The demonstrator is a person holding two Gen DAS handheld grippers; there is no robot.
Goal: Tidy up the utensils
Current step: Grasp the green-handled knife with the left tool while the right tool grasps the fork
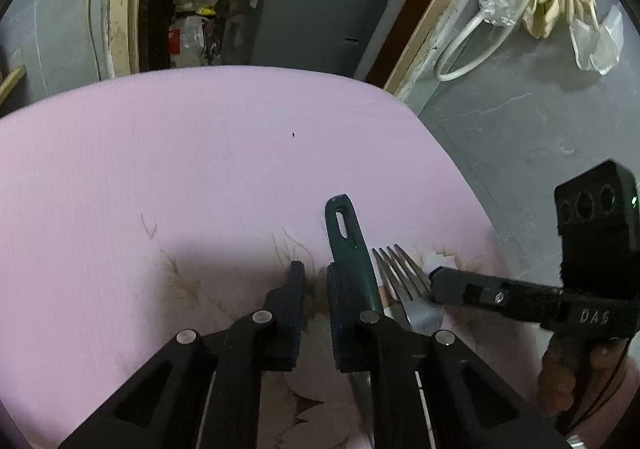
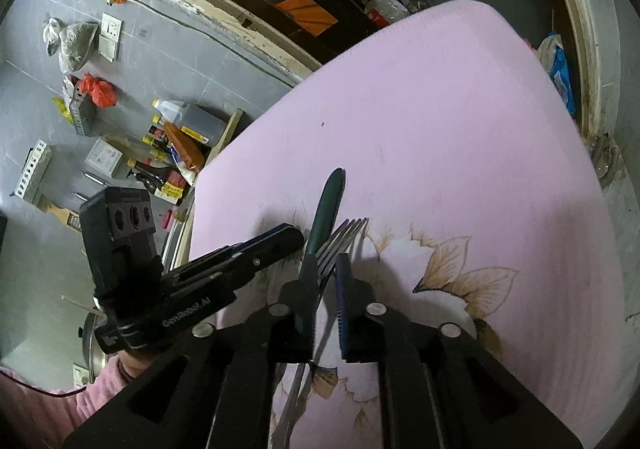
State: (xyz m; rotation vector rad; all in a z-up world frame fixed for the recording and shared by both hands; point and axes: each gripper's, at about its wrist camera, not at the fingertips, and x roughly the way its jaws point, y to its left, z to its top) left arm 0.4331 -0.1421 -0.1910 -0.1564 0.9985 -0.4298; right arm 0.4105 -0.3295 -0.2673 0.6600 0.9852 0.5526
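A green-handled knife (image 1: 350,245) and a steel fork (image 1: 404,281) lie side by side on the pink tabletop (image 1: 200,153). My left gripper (image 1: 312,277) is open; the knife handle runs along the outside of its right finger, not between the fingers. My right gripper (image 1: 440,281) comes in from the right beside the fork. In the right wrist view the fork (image 2: 340,245) lies between the open fingers of the right gripper (image 2: 324,273), with the knife (image 2: 326,209) against the left finger. The left gripper (image 2: 288,239) shows at left, next to the knife.
The pink top has a flower print (image 2: 452,281) near me. Bottles and boxes (image 2: 176,145) stand on the grey floor to the left of the table. A grey cabinet (image 1: 308,17) stands beyond the far edge. A white hose and cloth (image 1: 532,1) hang on the right wall.
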